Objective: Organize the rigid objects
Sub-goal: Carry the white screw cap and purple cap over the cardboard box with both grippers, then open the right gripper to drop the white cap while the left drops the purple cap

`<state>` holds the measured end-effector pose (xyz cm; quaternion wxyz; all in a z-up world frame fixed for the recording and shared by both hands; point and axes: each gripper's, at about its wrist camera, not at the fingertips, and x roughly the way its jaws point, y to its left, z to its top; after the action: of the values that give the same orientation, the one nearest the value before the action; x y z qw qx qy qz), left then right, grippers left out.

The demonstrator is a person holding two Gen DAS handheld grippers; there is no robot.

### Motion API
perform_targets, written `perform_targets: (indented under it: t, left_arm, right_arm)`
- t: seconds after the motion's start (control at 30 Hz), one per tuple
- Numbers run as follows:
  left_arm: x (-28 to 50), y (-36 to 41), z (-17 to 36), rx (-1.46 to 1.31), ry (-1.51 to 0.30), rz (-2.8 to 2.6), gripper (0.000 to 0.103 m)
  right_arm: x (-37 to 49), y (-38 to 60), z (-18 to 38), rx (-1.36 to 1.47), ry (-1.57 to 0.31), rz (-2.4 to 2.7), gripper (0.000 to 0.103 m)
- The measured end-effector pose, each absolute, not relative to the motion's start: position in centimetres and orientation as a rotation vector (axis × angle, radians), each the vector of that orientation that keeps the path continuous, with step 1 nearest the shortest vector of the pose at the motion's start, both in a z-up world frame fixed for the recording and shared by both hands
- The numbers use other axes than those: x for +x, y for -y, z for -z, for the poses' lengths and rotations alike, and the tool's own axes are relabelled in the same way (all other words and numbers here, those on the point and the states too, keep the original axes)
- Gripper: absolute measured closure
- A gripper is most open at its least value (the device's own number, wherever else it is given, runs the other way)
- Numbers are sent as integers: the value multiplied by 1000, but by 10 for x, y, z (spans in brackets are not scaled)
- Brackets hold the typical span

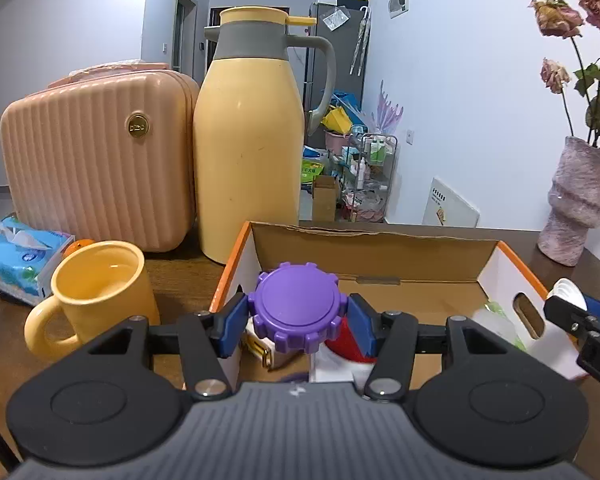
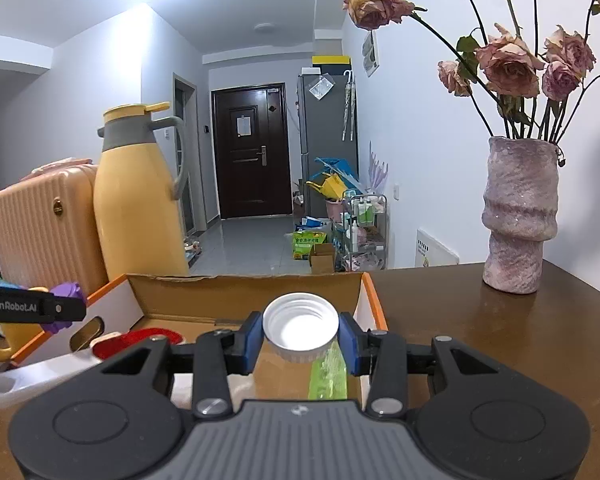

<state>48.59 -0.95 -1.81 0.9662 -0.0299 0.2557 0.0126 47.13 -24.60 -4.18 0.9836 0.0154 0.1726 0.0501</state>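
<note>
Left gripper (image 1: 298, 326) clamps purple-lidded bottle (image 1: 298, 310), right gripper (image 2: 300, 338) clamps white-capped bottle (image 2: 300, 328), both over cardboard box (image 1: 380, 248) already holding items; release pending, mug (image 1: 100, 292) left beside box.

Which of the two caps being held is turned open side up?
The white cap in the right claw: its hollow, threaded inside faces up. The purple cap in the left claw shows its closed, flat top.
</note>
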Motion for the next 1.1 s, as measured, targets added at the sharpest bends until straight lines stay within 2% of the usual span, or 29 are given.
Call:
perform_targets:
  t: [0.77,0.8,0.83,0.87,0.93,1.0,1.03,1.1]
  left_arm:
    - [518,19,29,25,-570,0,47]
    - [517,19,28,23,-565,5,41]
    - [516,19,27,19,-561,9,27]
    - [515,19,26,18,-555,4,21]
    - [512,19,24,28,-530,-12,9]
    - [509,18,22,20,-514,-15,0]
    - [508,17,21,14,-505,-20,0]
    - [508,17,19,12,-499,-24,0]
  right_arm:
    - [507,241,50,13,-409,-136,63]
    - [506,241,49,17,-412,-137,63]
    - [506,242,49,23,-412,-137,62]
    - [505,243,48,27,-413,-139,58]
    - [504,245,47,34,-407,-141,42]
    - [500,247,45,44,-385,-131,5]
    - [498,247,45,47,-370,-127,0]
    - [495,246,43,45,-349,-119,0]
